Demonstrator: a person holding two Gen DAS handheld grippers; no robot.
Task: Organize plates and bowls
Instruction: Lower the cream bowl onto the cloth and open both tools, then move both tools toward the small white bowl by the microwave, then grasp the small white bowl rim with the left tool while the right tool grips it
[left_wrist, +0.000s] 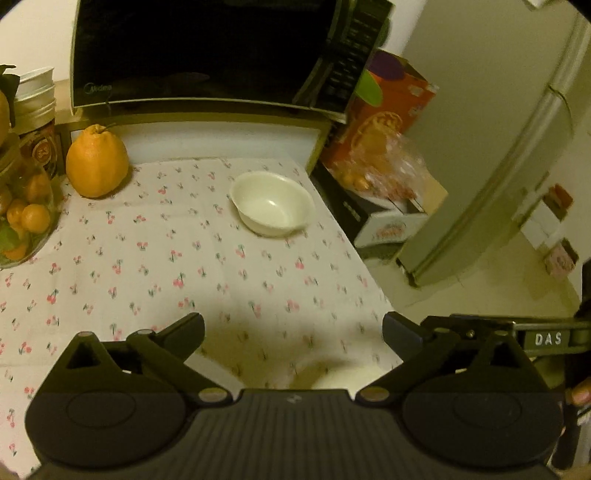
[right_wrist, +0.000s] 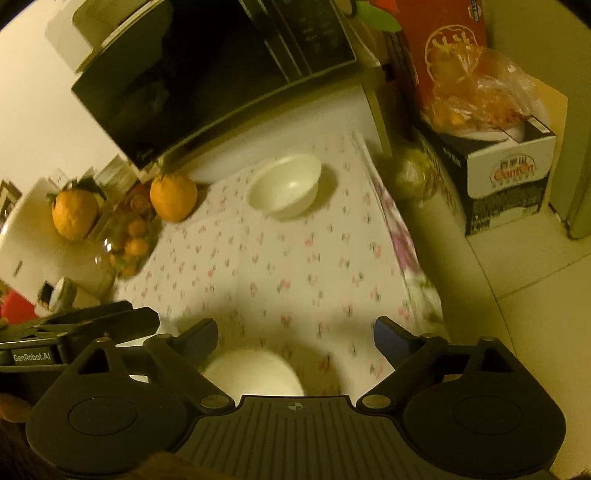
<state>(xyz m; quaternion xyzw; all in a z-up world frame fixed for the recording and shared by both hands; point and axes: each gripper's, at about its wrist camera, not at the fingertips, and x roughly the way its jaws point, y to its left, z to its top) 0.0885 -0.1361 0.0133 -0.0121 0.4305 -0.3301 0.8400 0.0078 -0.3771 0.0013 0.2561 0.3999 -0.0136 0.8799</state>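
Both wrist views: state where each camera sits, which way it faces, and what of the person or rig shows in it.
Left wrist: sits on the left tool, looks forward and down over the cherry-print tablecloth to the white bowl and microwave; open fingers, a fingertip at right.
Right wrist: sits on the right tool, faces the same table, tilted; open fingers, the left tool at left, a white dish right below.
Shared: bowl, microwave, large orange fruit, tablecloth.
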